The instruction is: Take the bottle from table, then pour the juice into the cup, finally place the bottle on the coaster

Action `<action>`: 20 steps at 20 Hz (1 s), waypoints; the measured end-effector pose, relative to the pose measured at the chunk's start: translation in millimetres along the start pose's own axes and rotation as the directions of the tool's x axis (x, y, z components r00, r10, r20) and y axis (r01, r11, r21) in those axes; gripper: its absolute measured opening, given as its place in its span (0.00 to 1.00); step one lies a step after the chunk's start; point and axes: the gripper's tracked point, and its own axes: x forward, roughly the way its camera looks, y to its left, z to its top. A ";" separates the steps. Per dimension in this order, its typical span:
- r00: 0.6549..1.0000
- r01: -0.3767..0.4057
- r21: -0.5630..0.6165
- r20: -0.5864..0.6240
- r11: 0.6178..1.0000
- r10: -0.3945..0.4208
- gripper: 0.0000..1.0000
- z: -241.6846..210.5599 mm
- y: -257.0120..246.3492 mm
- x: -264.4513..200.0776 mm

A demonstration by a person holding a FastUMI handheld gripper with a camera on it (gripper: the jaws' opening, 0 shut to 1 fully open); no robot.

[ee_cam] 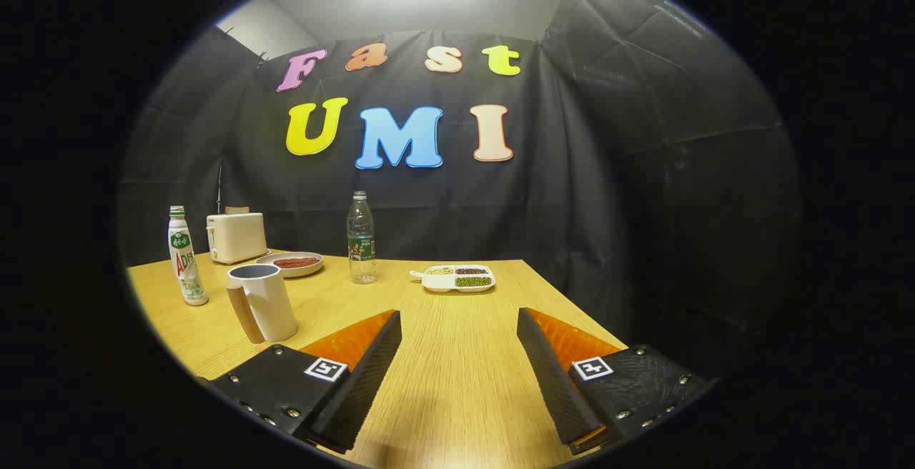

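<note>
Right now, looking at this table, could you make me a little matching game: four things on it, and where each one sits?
Things:
1. cup
2. clear bottle
3. toaster
4. divided tray

Places:
A. far back by the cloth wall, behind the round plate
B. beyond the gripper's open fingers, right of the clear bottle
C. nearest the fingers, beside the white bottle
D. between plate and tray

Pairs: 1-C, 2-D, 3-A, 4-B

My fingers (458,354) apart over the table (457,383), cup (261,302) just ahead-left, bottle (362,238) beyond, tray (458,278) right of it, toaster (236,237) and plate (289,264) behind the cup
</note>
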 end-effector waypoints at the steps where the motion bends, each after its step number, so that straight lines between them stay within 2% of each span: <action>1: 1.000 0.000 0.000 0.000 1.000 0.000 0.99 0.2 0.0 0.0; 20: 1.000 -0.004 -0.010 0.005 1.000 0.005 0.97 1.7 0.3 0.8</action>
